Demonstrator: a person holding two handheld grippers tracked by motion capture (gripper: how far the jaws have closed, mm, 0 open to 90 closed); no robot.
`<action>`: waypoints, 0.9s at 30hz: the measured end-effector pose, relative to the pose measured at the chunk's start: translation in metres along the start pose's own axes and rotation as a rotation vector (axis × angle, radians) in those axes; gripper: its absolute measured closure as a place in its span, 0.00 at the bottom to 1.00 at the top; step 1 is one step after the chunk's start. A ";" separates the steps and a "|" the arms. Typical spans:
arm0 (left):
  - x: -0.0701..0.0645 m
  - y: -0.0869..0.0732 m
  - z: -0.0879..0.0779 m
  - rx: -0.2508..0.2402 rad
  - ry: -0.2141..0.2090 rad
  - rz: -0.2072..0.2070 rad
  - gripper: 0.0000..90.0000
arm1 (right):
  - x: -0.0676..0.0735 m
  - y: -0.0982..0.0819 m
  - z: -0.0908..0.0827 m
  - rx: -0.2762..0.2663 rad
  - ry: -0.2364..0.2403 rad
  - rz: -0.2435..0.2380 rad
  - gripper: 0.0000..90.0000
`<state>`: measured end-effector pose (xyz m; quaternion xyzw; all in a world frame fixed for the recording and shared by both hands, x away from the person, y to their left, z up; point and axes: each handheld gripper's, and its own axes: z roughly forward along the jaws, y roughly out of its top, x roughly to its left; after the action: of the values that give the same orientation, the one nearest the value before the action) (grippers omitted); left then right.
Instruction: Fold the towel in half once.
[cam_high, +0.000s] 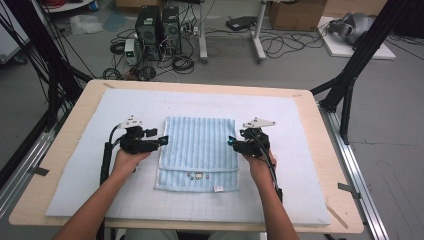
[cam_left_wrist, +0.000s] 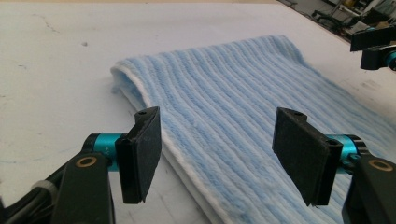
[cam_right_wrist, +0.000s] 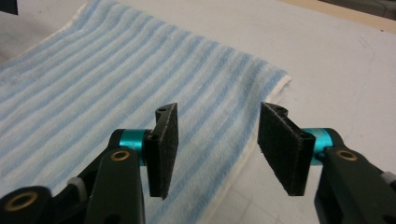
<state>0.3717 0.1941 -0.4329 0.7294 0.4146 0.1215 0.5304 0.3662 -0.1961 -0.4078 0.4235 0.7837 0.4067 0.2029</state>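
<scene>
Folded blue towel (cam_high: 199, 152) is flanked mid-frame by left gripper (cam_high: 163, 140) and right gripper (cam_high: 231, 141), jaws held apart, nothing clamped.

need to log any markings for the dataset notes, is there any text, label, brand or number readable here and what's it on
None can be read.
Small tag at the near hem of the folded blue striped towel: a white tag, too small to read.
Row of small marks on the towel's near fold: too blurred to tell whether they are letters or pictures.
Left gripper and right gripper pads: no print visible.
</scene>
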 end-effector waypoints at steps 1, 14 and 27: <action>-0.002 -0.001 -0.002 0.004 -0.006 0.004 0.38 | 0.001 -0.002 -0.003 -0.005 0.004 -0.002 0.50; -0.017 -0.025 -0.022 0.040 -0.026 0.042 0.43 | 0.013 -0.038 -0.038 -0.036 0.095 -0.007 0.44; -0.018 -0.035 -0.031 0.025 -0.029 0.018 0.47 | 0.028 -0.065 -0.034 0.063 0.160 -0.063 0.61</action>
<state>0.3248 0.2053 -0.4458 0.7413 0.4017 0.1106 0.5261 0.2955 -0.2086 -0.4401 0.3710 0.8227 0.4076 0.1391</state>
